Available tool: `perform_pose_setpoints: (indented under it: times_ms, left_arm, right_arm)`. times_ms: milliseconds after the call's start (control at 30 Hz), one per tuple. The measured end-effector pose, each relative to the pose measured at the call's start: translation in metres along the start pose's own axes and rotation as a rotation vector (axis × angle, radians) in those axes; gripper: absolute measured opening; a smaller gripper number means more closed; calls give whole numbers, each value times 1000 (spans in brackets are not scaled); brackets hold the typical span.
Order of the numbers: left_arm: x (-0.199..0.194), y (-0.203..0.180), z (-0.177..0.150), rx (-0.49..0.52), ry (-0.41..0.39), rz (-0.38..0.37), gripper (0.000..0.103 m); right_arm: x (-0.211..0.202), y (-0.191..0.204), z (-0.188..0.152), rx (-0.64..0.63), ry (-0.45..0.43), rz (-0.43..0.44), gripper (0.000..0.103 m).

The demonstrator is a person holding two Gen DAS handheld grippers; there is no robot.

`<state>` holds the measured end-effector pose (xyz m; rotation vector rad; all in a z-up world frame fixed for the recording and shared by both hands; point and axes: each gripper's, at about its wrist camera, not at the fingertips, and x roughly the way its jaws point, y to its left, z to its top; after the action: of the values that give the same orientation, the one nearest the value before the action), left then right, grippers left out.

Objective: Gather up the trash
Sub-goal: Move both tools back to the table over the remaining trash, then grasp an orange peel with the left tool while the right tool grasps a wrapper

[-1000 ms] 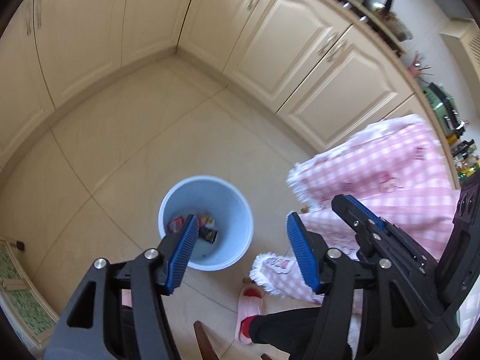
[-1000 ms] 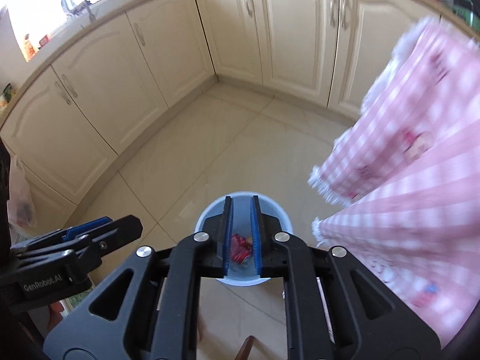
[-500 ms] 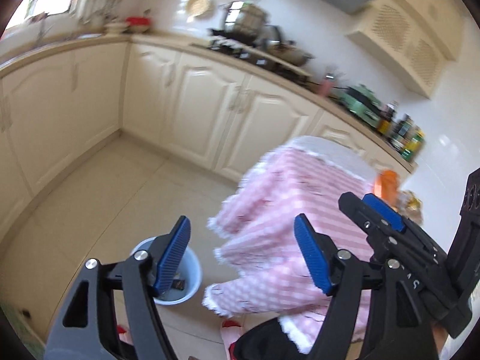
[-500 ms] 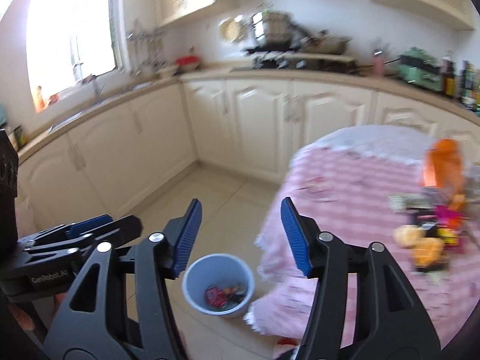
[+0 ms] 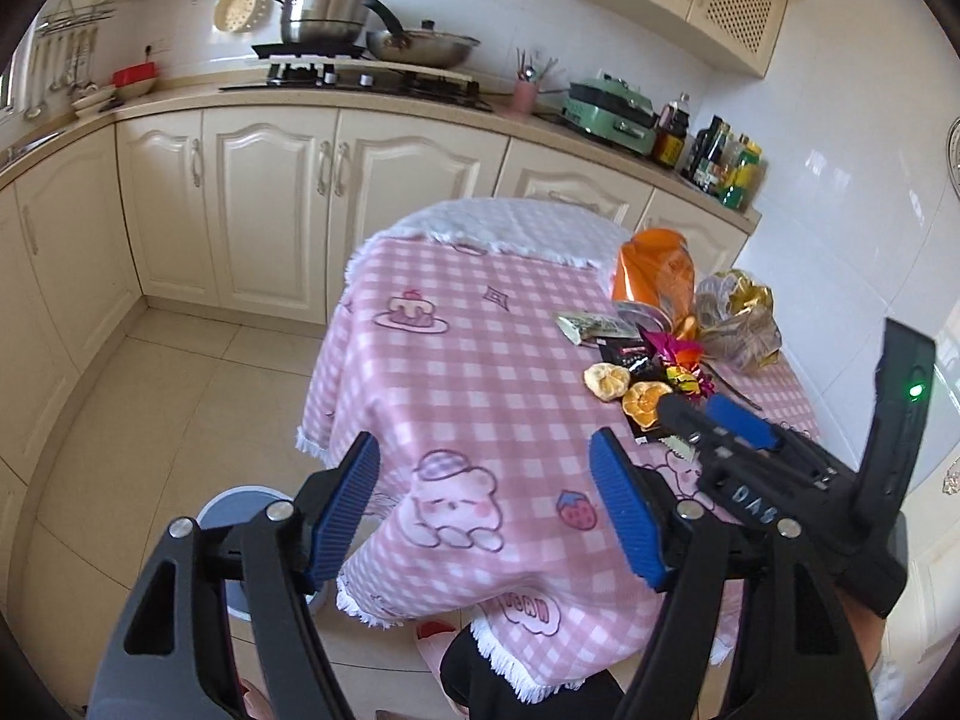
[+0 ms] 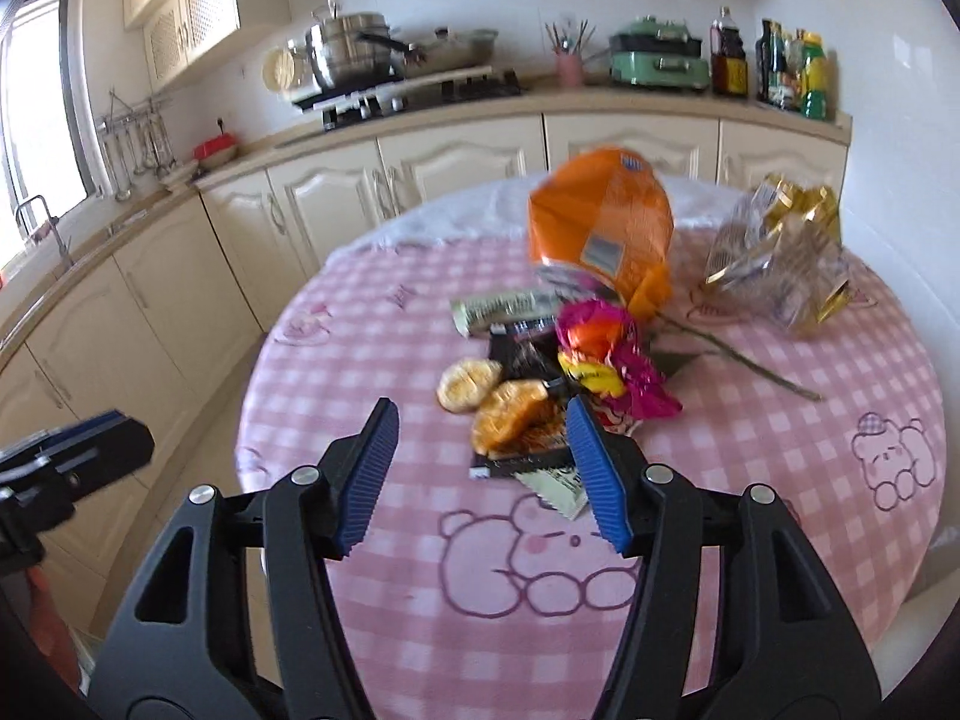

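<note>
A heap of trash lies on the pink checked tablecloth (image 6: 750, 480): orange peels (image 6: 510, 414), black wrappers (image 6: 522, 360), a magenta foil wrapper (image 6: 624, 354), an orange snack bag (image 6: 600, 228) and a gold-and-clear bag (image 6: 780, 258). My right gripper (image 6: 480, 474) is open and empty, just short of the peels. My left gripper (image 5: 486, 516) is open and empty over the table's near edge; the heap (image 5: 648, 372) lies to its far right. The pale blue bin (image 5: 240, 510) stands on the floor by the table, mostly hidden behind my left finger.
Cream cabinets (image 5: 270, 210) line the walls, with a stove, pots (image 5: 324, 12) and bottles (image 5: 726, 162) on the counter. A dry stem (image 6: 738, 360) lies on the cloth. The person's pink slipper (image 5: 432, 642) shows under the table edge.
Both grippers have swung up from over the bin to face the table. The right gripper, nearly shut over the bin a second ago, is now open and close to the trash heap.
</note>
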<state>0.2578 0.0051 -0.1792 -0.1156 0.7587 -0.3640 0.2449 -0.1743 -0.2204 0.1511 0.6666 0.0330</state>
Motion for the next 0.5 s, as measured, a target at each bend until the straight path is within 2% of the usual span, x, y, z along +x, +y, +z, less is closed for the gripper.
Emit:
perform_pose_setpoints:
  times_ms: [33,167,233,267,367,500]
  left_arm:
    - [5,-1,2,2,6,-1,71]
    - [19,-2,9,4,22,12,71]
    - [23,0,13,1,26,13,71]
    - [26,0,14,1,28,15,71]
    - [35,-2,19,7,36,15,71]
    - [52,-10,26,13,53,-3,71]
  right_arm:
    - [5,-1,0,0,10,0,58]
    - [20,-3,1,0,57,2,36]
    - [24,-3,2,-4,63,-6,35]
    - [26,-5,4,-6,68,-11,31]
    - [33,-7,5,-33,95,-10,9]
    - [25,-13,3,-30,76,24,6]
